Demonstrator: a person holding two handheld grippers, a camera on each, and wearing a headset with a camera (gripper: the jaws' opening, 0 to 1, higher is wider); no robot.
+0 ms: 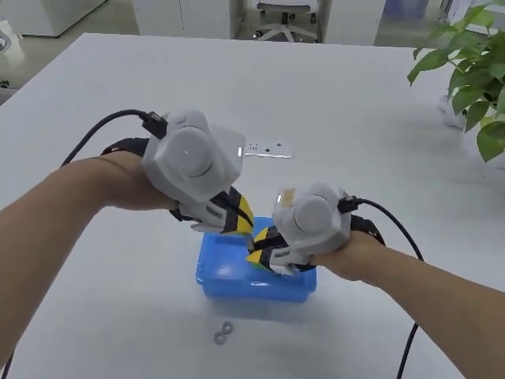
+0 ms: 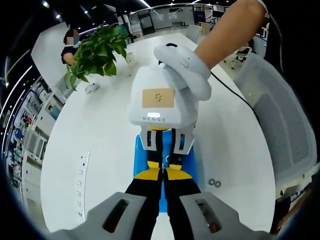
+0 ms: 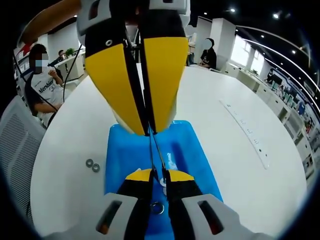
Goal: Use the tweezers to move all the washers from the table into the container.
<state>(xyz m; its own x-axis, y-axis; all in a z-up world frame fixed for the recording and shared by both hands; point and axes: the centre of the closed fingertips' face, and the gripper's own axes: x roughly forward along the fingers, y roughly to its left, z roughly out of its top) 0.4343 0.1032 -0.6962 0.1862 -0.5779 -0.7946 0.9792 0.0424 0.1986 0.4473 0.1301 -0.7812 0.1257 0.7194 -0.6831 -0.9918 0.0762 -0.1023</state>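
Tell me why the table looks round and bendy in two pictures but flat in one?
Head view: an ordinary lens, so the table looks flat, with a soft shadow under the blue container. Left gripper view: the fisheye curves the table's edge and the right gripper looms. Right gripper view: same bending; the left gripper, so near, looks giant above the thin tweezers.

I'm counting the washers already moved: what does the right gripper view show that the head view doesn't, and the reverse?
Right gripper view: the thin tweezers over the blue container, and a washer lying inside it. Head view: a leafy plant at the table's right edge. Both: the blue container, two washers together on the table beside it, and a white strip farther off.
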